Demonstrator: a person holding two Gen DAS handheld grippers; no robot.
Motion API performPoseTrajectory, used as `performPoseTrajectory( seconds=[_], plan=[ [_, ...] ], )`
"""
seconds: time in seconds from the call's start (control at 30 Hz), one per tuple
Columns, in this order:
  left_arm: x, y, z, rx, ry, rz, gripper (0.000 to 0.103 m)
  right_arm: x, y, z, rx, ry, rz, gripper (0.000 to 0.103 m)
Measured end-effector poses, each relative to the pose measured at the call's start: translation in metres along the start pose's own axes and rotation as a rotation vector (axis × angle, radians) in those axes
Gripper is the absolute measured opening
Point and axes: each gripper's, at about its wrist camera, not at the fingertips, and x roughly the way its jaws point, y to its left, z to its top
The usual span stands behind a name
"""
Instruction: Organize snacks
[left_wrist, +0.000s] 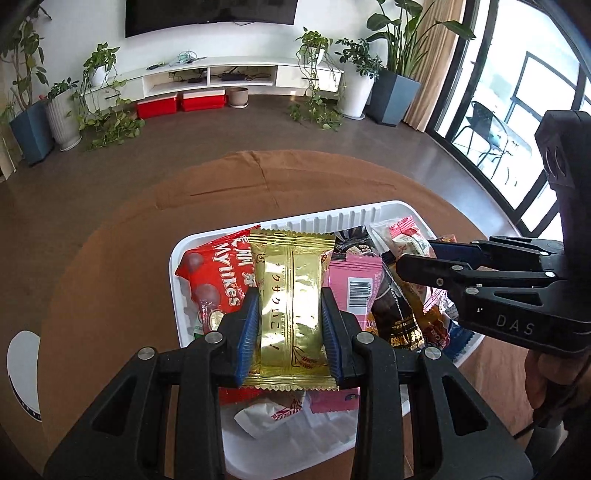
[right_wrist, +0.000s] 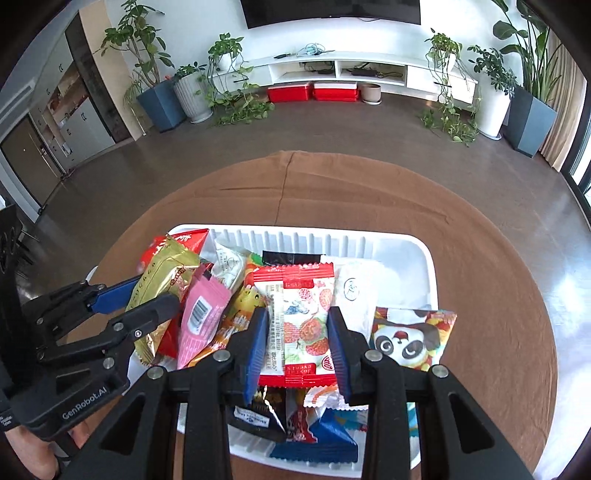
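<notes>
A white tray (left_wrist: 176, 258) on the brown round table holds several snack packets. My left gripper (left_wrist: 290, 295) is shut on a gold foil packet (left_wrist: 288, 299) and holds it over the tray's left part; it also shows in the right wrist view (right_wrist: 162, 284). My right gripper (right_wrist: 297, 317) is shut on a red-and-white strawberry packet (right_wrist: 301, 321) above the tray (right_wrist: 424, 258) middle. In the left wrist view the right gripper (left_wrist: 413, 258) reaches in from the right. A red Mylikes bag (left_wrist: 210, 277) and a pink packet (left_wrist: 354, 284) lie beside the gold one.
A panda packet (right_wrist: 410, 336) hangs over the tray's right rim. A white packet (right_wrist: 354, 291) and a blue packet (right_wrist: 325, 439) lie in the tray. The brown tablecloth (right_wrist: 480, 295) surrounds the tray. A white object (left_wrist: 22, 373) sits at the table's left edge.
</notes>
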Motion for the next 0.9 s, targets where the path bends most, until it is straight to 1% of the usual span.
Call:
performPoseTrajectory(
  seconds=[0.1, 0.2, 0.27, 0.3, 0.37, 0.43, 0.83, 0.9],
  plan=[
    [0.007, -0.002, 0.001, 0.010, 0.002, 0.006, 0.030, 0.006, 0.002, 0.002, -0.010, 0.003, -0.006, 0.036],
    [0.012, -0.003, 0.001, 0.017, 0.003, 0.007, 0.034, 0.013, 0.004, 0.000, -0.017, 0.023, -0.010, 0.036],
    [0.012, -0.002, 0.000, 0.021, 0.002, 0.007, 0.041, 0.014, 0.003, -0.001, -0.008, 0.022, -0.003, 0.037],
    [0.012, -0.003, 0.001, 0.022, 0.003, 0.009, 0.044, 0.014, 0.002, -0.001, -0.007, 0.021, -0.003, 0.037],
    [0.012, -0.003, 0.001, 0.024, 0.001, 0.010, 0.057, 0.012, 0.002, -0.001, -0.009, 0.019, -0.004, 0.037],
    [0.012, -0.004, 0.002, 0.027, -0.001, 0.005, 0.063, 0.010, 0.003, -0.001, -0.014, 0.011, -0.005, 0.037],
    [0.002, -0.010, -0.004, 0.041, -0.010, 0.005, 0.063, -0.004, 0.006, -0.003, -0.035, -0.014, -0.009, 0.037],
    [-0.003, -0.011, -0.007, 0.044, -0.020, 0.003, 0.065, -0.007, 0.006, -0.004, -0.032, -0.021, -0.004, 0.037]
  ],
)
